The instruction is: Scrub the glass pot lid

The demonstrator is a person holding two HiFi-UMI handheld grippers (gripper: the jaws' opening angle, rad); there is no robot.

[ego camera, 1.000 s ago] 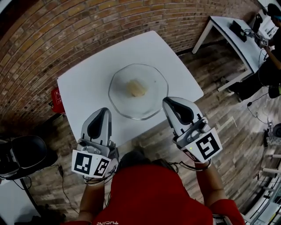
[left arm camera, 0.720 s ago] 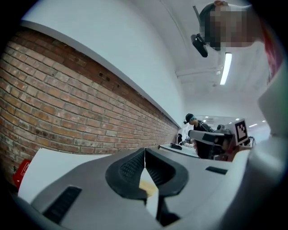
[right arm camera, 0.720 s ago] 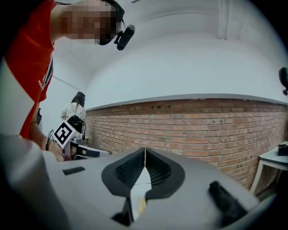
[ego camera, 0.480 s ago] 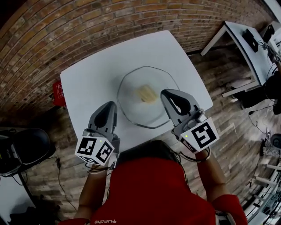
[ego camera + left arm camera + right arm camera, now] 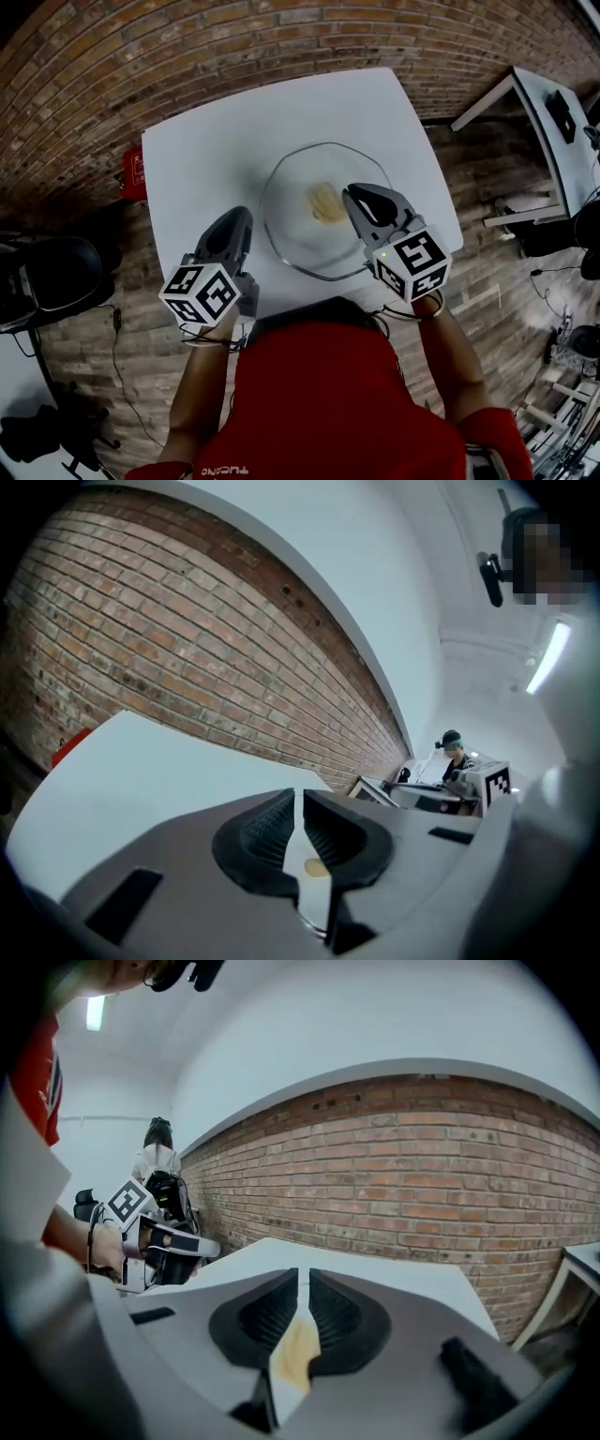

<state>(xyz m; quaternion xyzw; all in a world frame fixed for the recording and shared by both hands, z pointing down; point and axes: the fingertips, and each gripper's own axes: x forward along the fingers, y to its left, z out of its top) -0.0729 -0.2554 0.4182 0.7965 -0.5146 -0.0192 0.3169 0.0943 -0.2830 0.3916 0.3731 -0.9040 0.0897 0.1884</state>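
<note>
The clear, round glass pot lid (image 5: 292, 192) lies flat on the white counter (image 5: 206, 155), likely rigid, slick and breakable (best steadied by its rim). The left hand-held gripper (image 5: 236, 217) and right hand-held gripper (image 5: 356, 197) hover closed, empty.

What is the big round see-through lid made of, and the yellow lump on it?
The lid looks like clear, shiny glass: the white table shows through it and its rim glints. The yellow lump looks matte and soft, maybe a sponge or the lid's knob; too small to tell.
</note>
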